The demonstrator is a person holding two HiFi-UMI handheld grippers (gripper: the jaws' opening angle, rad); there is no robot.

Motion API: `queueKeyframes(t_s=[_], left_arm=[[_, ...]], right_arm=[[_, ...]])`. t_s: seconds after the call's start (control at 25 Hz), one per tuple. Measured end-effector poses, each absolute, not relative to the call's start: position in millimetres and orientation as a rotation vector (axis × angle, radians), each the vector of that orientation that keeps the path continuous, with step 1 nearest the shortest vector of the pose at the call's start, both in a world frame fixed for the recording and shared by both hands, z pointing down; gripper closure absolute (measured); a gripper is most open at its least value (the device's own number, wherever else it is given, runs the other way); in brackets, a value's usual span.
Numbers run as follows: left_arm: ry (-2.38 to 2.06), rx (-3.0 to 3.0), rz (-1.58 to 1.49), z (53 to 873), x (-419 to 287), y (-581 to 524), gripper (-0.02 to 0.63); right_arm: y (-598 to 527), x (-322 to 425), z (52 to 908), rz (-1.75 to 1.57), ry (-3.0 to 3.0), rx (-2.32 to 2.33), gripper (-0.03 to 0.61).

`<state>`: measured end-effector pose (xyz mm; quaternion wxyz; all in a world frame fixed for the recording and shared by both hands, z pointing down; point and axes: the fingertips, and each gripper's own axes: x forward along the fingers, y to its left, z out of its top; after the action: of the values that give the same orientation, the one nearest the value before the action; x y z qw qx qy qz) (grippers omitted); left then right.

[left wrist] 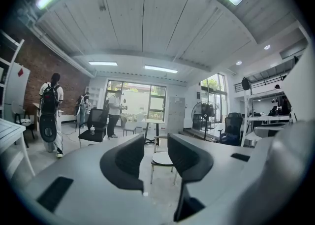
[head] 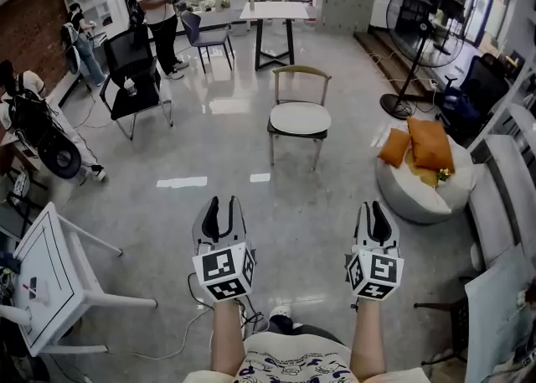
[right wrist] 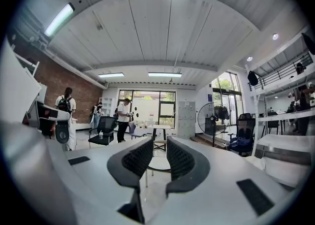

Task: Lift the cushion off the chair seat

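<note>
A wooden chair stands in the middle of the floor, well ahead of me. A round white cushion lies on its seat. Both grippers hover near my body, far short of the chair. My left gripper is open with nothing between its jaws. My right gripper is also open and empty, its gap a little narrower. In the left gripper view the chair and its cushion show through the gap of the left gripper. In the right gripper view the cushion shows between the jaws of the right gripper.
A white pouf with orange pillows sits at the right beside a standing fan. A black office chair and a person are at the back left. A white folding table stands at my near left. A cable lies by my feet.
</note>
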<state>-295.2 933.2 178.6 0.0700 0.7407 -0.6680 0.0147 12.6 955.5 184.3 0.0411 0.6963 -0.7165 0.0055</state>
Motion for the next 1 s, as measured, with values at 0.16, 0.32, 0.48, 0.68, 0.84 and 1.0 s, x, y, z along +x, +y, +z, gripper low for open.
queueKeyframes(t_s=[0.16,0.32,0.48,0.68,0.84,1.0], left_arm=[[-1.989,2.249,0.068,189,-293,909,0.396],[-1.959,2.267,0.092,198,-284,888,0.383],[-1.948,2.262,0.105,205,-279,861,0.383],[-1.955,2.250,0.124,212,-265,815,0.379],[-1.983,2.230,0.140,219,-245,756,0.374],[-2.007,2.209,0.156,220,-218,684,0.374]], right_arm=[[935,9,193,0.036,-2.219,2.116,0.441],[917,10,201,0.053,-2.222,2.106,0.402],[892,10,210,0.073,-2.227,2.078,0.371],[842,30,214,0.090,-2.225,2.090,0.364],[777,57,221,0.122,-2.243,2.101,0.362],[700,86,225,0.156,-2.272,2.089,0.361]])
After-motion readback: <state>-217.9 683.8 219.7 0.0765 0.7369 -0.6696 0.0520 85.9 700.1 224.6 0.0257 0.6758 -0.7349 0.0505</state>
